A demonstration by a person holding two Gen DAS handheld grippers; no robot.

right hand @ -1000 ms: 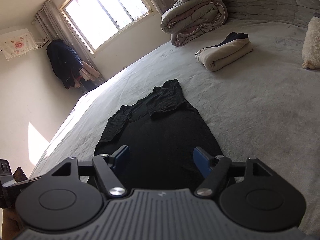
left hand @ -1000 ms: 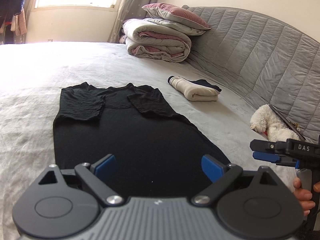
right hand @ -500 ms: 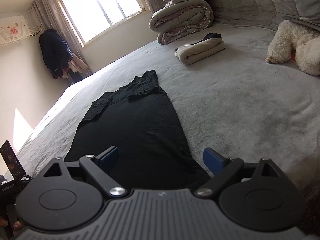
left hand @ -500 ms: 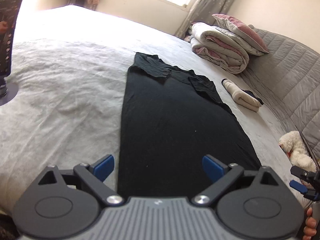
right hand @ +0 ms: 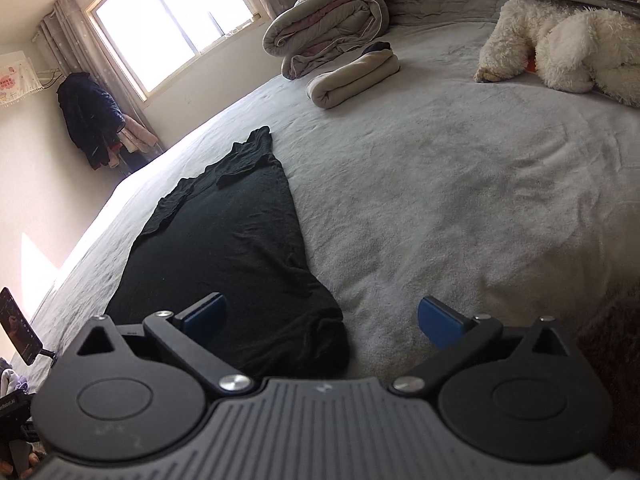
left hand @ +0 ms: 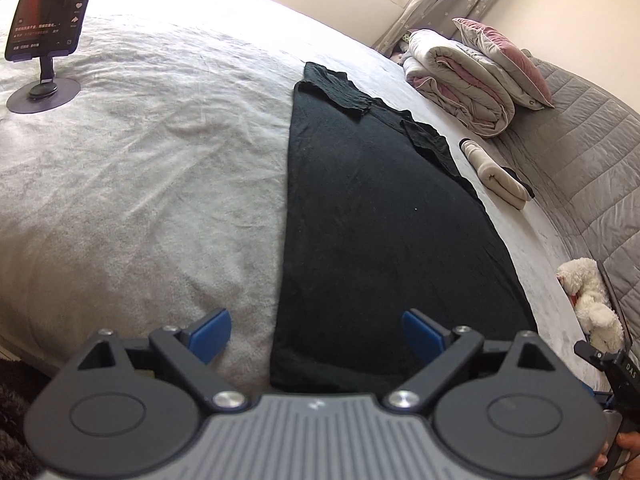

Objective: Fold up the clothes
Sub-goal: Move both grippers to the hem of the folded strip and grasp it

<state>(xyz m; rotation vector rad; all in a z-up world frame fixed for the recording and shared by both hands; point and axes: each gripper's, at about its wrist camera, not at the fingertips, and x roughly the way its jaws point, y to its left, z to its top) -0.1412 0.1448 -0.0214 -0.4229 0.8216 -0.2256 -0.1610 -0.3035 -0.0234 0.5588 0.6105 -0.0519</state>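
A long black garment (left hand: 380, 220) lies flat on the grey bed (left hand: 140, 200), its sleeves folded in over the chest at the far end and its hem at the near edge. My left gripper (left hand: 318, 330) hovers open above the hem's left corner, and the garment's left edge runs between its blue pads. In the right wrist view the black garment (right hand: 224, 248) ends in a rumpled right hem corner, which sits between the jaws of my right gripper (right hand: 322, 316). Those jaws are opening, wide apart, and the pads press on nothing.
A phone on a stand (left hand: 44, 12) stands at the bed's far left. Folded beige clothes (right hand: 352, 76), a rolled quilt with pillows (right hand: 328, 28) and a white fluffy toy (right hand: 560, 40) lie towards the grey quilted headboard (left hand: 580, 160). Dark rug (right hand: 616, 360) lies below the bed edge.
Both grippers have come down and closer to the near hem. The left one swung left and rolled, bringing the phone stand into view. The right jaws have spread wider.
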